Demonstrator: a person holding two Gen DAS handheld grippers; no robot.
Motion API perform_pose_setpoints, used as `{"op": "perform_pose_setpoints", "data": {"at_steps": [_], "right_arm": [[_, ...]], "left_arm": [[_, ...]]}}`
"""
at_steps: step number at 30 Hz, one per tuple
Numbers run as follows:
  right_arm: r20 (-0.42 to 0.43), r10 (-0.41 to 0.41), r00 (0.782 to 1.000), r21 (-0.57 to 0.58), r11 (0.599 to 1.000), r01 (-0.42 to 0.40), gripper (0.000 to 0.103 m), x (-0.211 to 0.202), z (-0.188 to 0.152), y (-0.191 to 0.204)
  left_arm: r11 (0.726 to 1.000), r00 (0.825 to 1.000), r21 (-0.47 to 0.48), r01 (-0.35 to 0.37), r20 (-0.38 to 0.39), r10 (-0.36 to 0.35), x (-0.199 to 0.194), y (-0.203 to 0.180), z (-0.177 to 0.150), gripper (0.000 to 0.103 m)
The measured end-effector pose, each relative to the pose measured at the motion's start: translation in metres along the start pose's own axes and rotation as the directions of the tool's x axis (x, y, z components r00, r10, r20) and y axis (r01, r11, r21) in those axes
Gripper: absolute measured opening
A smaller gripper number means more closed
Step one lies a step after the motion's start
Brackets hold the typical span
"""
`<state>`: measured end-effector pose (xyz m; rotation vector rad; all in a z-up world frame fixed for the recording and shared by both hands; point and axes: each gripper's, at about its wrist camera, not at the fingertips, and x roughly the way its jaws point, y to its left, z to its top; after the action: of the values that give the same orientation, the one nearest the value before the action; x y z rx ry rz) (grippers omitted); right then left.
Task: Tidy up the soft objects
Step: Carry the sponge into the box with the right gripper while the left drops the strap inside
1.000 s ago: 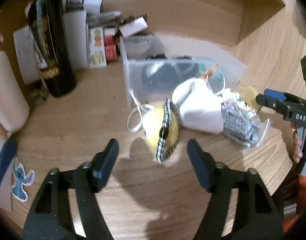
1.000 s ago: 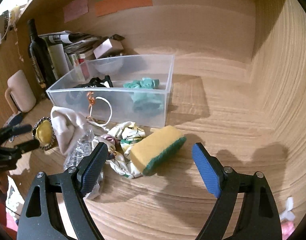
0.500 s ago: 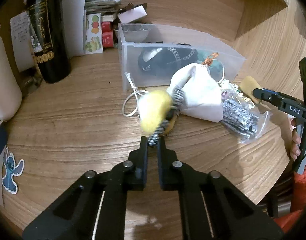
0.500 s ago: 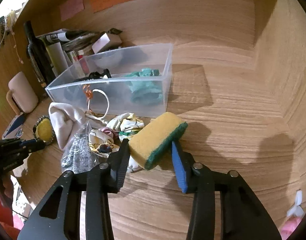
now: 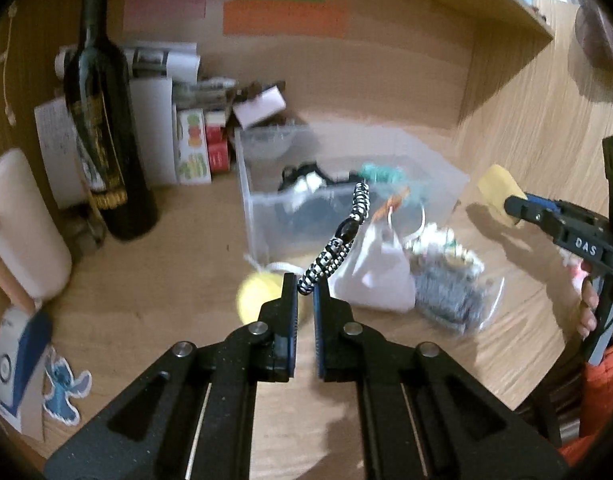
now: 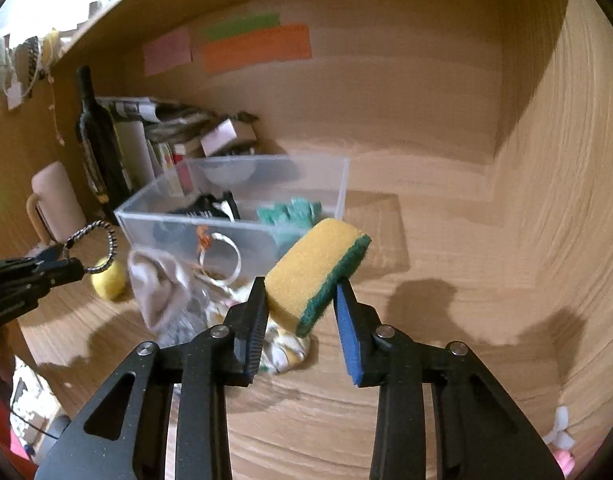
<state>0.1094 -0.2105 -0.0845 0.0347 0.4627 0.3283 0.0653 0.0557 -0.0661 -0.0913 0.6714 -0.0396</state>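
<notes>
Lifted since the earlier frame, the sponge (image 6: 316,270) is clamped in the right tool (image 6: 300,312) and the striped loop (image 5: 338,246) in the left tool (image 5: 305,296), both held off the worktop (image 6: 446,320) near the clear bin (image 6: 234,224) for transfer.

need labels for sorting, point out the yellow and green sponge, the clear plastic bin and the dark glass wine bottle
yellow and green sponge (image 6: 314,270), right wrist view, yellow face
clear plastic bin (image 6: 194,222), right wrist view, front rim
dark glass wine bottle (image 5: 102,120), left wrist view, body
</notes>
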Motion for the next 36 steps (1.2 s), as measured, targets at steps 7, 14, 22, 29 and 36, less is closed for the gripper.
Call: {"op": "perform_pose_setpoints", "data": {"at_steps": [7,14,22,29,36], "right_arm": [[0.088,0.026,0.996,-0.018,1.000,-0.024,0.030,-0.007,0.025,0.012],[0.129,0.044,0.991,-0.059,0.998,-0.037,0.030,0.003,0.052,0.026],[0.078,0.052,0.996,-0.103,0.994,-0.044,0.030,0.042,0.066,0.034],[-0.050,0.061,0.997,-0.097,0.993,-0.065,0.030,0.093,0.063,0.032],[-0.163,0.071,0.984,-0.054,0.995,-0.081,0.030,0.128,0.054,0.021]], "left_arm": [[1.000,0.997,-0.004,-0.009,0.078,0.009,-0.001,0.003,0.034,0.006],[1.000,0.996,-0.001,-0.023,0.092,0.023,0.019,0.008,0.066,0.006],[0.999,0.999,-0.015,-0.035,0.016,0.036,0.061,0.015,0.083,0.006],[1.000,0.996,-0.022,-0.016,-0.083,0.014,0.101,0.015,0.087,0.006],[1.000,0.990,0.011,-0.017,-0.138,0.019,0.123,0.006,0.085,0.006]]}}
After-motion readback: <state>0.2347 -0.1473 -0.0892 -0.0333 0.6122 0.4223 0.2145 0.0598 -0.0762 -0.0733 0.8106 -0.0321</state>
